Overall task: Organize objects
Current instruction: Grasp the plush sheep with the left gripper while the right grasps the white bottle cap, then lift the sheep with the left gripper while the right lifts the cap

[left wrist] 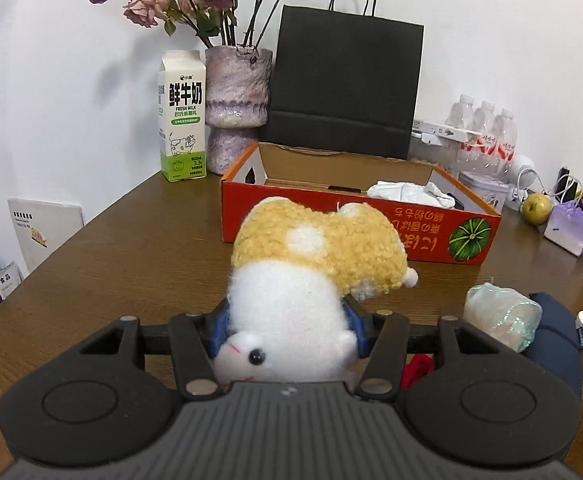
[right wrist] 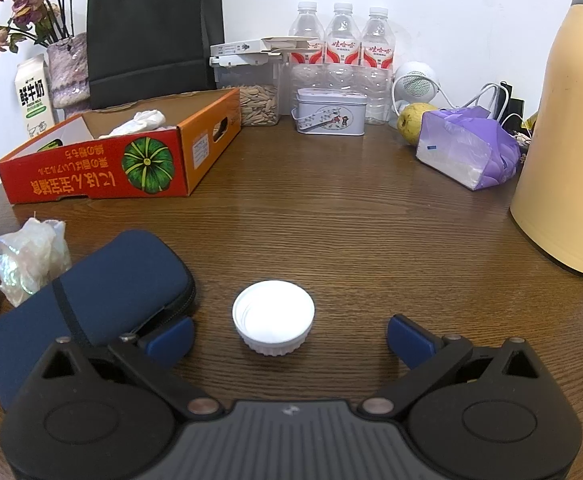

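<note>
My left gripper (left wrist: 285, 326) is shut on a yellow and white plush toy (left wrist: 315, 264) and holds it above the table in front of the orange cardboard box (left wrist: 331, 220). The box holds a white cloth (left wrist: 411, 192). My right gripper (right wrist: 289, 336) is open, with a white cap (right wrist: 273, 316) lying on the table between its fingers. A navy zip pouch (right wrist: 99, 292) lies against the left finger. A crumpled iridescent wrap (right wrist: 31, 256) lies left of the pouch. The box also shows in the right wrist view (right wrist: 91, 176).
A milk carton (left wrist: 181, 120), a vase of dried roses (left wrist: 237, 108) and a black paper bag (left wrist: 343, 88) stand behind the box. Water bottles (right wrist: 343, 40), a tin (right wrist: 331, 112), a purple tissue pack (right wrist: 467, 148) and a cream flask (right wrist: 571, 140) stand at the right.
</note>
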`<state>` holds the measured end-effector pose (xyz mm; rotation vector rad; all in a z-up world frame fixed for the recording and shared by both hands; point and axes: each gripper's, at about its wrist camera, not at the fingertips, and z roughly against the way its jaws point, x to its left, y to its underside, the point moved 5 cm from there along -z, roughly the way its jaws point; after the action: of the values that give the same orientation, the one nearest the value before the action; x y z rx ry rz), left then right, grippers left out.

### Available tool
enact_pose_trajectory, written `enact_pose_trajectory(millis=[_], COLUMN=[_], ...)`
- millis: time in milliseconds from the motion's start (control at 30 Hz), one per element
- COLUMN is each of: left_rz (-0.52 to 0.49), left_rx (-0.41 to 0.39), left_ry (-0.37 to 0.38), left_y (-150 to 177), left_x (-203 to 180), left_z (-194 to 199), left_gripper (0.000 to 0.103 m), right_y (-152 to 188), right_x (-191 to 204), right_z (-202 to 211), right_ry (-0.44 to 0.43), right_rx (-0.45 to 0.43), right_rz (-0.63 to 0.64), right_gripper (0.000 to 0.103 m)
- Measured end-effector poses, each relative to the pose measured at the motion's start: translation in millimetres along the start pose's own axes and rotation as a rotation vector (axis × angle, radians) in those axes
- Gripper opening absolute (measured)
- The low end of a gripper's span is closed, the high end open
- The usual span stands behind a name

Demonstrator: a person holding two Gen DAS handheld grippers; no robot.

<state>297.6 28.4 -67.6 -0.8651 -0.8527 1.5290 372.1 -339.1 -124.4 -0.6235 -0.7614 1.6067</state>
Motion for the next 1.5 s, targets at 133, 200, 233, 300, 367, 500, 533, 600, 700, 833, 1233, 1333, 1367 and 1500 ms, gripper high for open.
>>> enact_pose_trajectory(millis=[133,200,233,300,367,500,533,600,700,833,1233,1333,1367,1500], left_rz=[-0.001,-0.002,-0.002,0.001,0.004,0.007,0.007,0.009,0.010,0.009,0.021,0.024,0.022,0.002], left_rx=[-0.007,-0.011,-0.012,-0.014,-0.016,-0.016,-0.015,-0.014,-0.017,-0.018,-0.035,-0.035,-0.036,-0.046], left_ry=[0.012,0.016,0.016,0.017,0.020,0.022,0.022,0.023,0.024,0.025,0.022,0.018,0.017,0.020], left_y=[2,4,5,6,7,7,7,8,8,10,16,19,19,22], left_x=[-4,-5,-5,-5,-4,-4,-4,-4,-4,-4,-1,0,0,-5], left_z=[5,7,8,9,11,12,12,13,14,17,29,32,34,41], left_gripper=[0.055,0.055,0.055,0.055,0.055,0.055,0.055,0.055,0.055,0.055,0.055,0.055,0.055,0.056], right_y=[-1,-1,-1,-1,0,1,1,1,2,2,5,7,8,12], right_x=[-2,-1,0,3,5,8,9,10,11,12,32,39,42,59], right_z=[3,5,6,8,11,14,14,16,20,28,60,71,75,87], right_ry=[0.020,0.018,0.015,0.007,0.003,0.022,0.029,0.045,0.065,0.085,0.104,0.088,0.082,0.045], right_rx=[-0.018,-0.028,-0.030,-0.041,-0.052,-0.058,-0.058,-0.065,-0.085,-0.119,-0.231,-0.261,-0.268,-0.290], right_rz=[-0.021,-0.017,-0.012,-0.008,-0.005,-0.006,-0.006,-0.005,-0.008,-0.012,-0.002,-0.006,-0.006,0.003], right_gripper=[0.092,0.082,0.080,0.063,0.047,0.039,0.039,0.039,0.039,0.039,0.039,0.039,0.039,0.039])
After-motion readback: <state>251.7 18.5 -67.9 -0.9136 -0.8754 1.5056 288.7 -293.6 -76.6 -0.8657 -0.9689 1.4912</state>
